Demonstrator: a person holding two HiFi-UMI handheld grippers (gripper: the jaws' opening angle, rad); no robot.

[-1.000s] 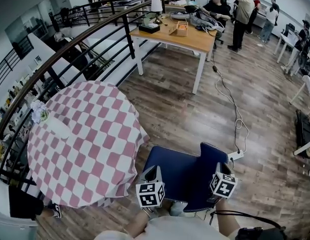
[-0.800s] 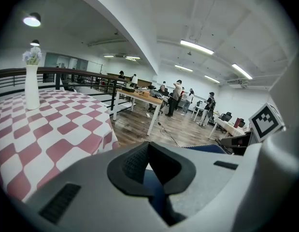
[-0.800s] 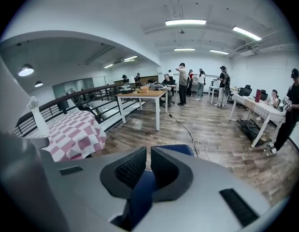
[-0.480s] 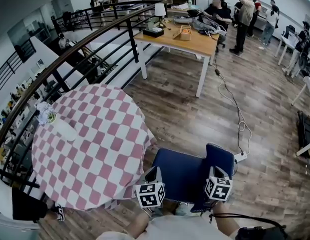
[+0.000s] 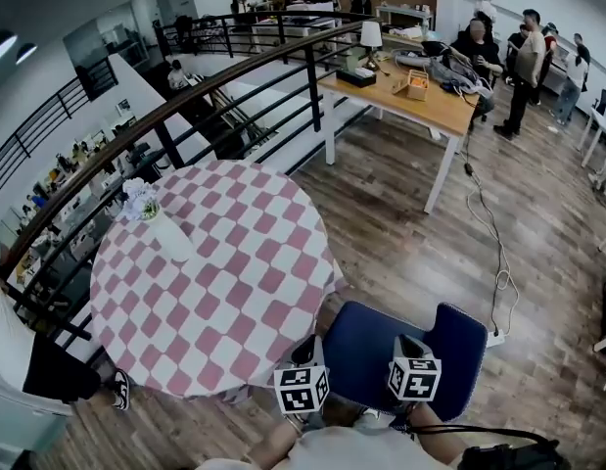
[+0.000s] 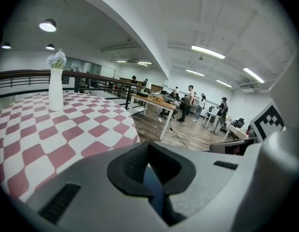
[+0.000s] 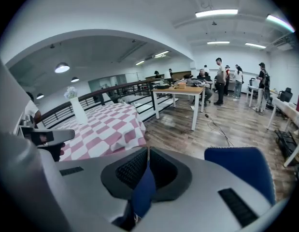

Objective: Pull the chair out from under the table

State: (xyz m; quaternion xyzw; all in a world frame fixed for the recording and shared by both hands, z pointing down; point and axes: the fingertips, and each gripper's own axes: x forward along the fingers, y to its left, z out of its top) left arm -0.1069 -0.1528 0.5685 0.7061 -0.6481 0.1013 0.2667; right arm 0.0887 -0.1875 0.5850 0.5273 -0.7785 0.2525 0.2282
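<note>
Right hand-held gripper (image 7: pixel 146 175) has just been closing its jaws and now pinches a thin upright strip of blue fabric between its ribbed black pads (image 7: pixel 131 170). The strip belongs to the blue upholstered chair (image 5: pixel 364 349). The left hand-held gripper (image 6: pixel 150 174) is likewise clamped shut, with a dark blue sliver of the same chair caught between its pads.

From the head view the two sit side by side at 6 o'clock in the picture, marker cubes facing up. The left one is on the near-left corner of the seat and the right one nearer the backrest, which stands at the chair's 3 o'clock side.

The chair rests on the wood-plank floor (image 5: pixel 410 233) at about 4 o'clock from the round worktop (image 5: pixel 234 282), which is draped in a pink-and-white chequered cloth. The seat's far-left corner is just beside the hanging hem, and nearly all of the seat lies out in the open.

A tall white vase (image 5: pixel 170 238) holding pale flowers stands upright near the worktop's 10 o'clock edge. A curved black railing (image 5: pixel 185 116) runs behind it.

At 1 o'clock, well apart from the chair, stands a long wooden desk with white legs (image 5: pixel 435 111), cluttered with small items. Several people (image 5: pixel 523 76) are gathered beyond it. A white cable (image 5: pixel 484 223) trails across the floor to a power strip just beside the backrest.
</note>
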